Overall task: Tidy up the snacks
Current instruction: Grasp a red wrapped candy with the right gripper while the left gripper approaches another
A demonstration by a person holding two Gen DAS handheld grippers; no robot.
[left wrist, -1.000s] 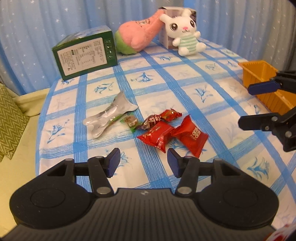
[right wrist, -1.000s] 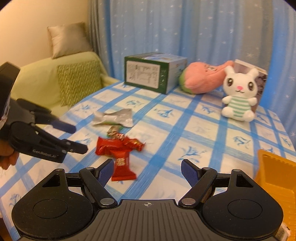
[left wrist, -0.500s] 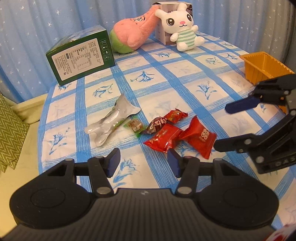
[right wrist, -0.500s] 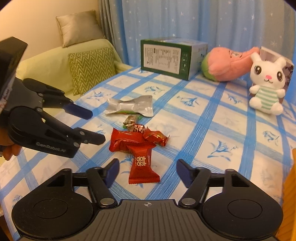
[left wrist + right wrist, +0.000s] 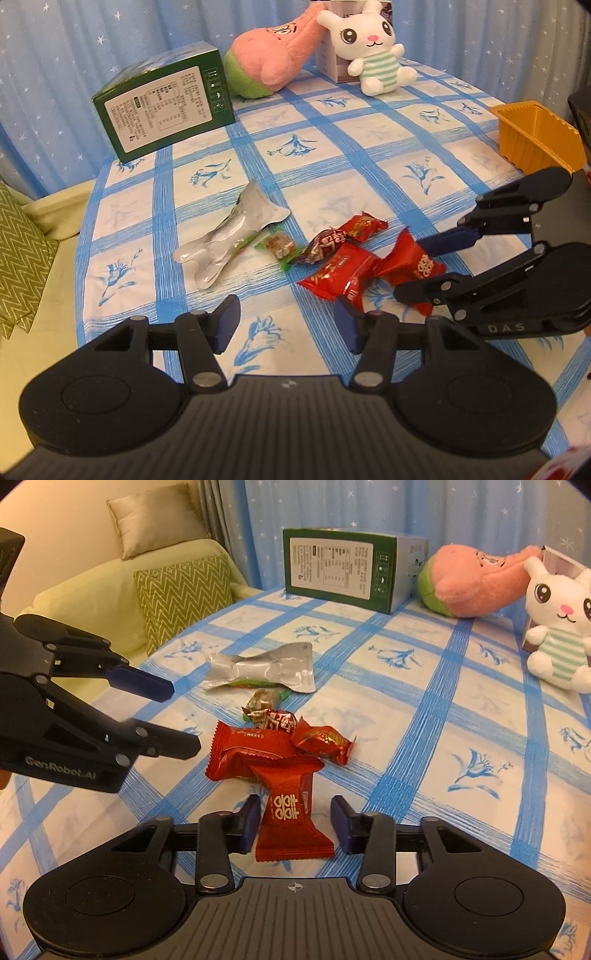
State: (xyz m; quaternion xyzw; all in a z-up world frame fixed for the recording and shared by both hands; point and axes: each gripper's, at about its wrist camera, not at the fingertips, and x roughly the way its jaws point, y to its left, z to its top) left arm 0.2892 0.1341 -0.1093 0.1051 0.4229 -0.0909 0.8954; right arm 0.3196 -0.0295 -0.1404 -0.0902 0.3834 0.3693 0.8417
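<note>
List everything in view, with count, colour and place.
Red packets: three, red, mid-cloth; one lies between the right tool's fingers.
Small candies: two, brown and dark, beside the silver pouch.
Pouch: one, silver, left of the candies.
Box: one, green, far edge.
Plush toys: two, white rabbit and a pink one, far edge.
Bin: one, orange, right edge.
Cloth: one, blue-checked.
Left tool: open, empty.
Right tool: closing.

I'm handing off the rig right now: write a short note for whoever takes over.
Right gripper: jaws closing around the nearest red packet, pads not yet touching it.
Left gripper: part open, empty, hovering near the pile.
Snacks: two more red packets, small candies and a silver pouch lie loose on the tablecloth.
Orange bin: no snack visible inside.
Left: grip, carry, repeat for the rest.
</note>
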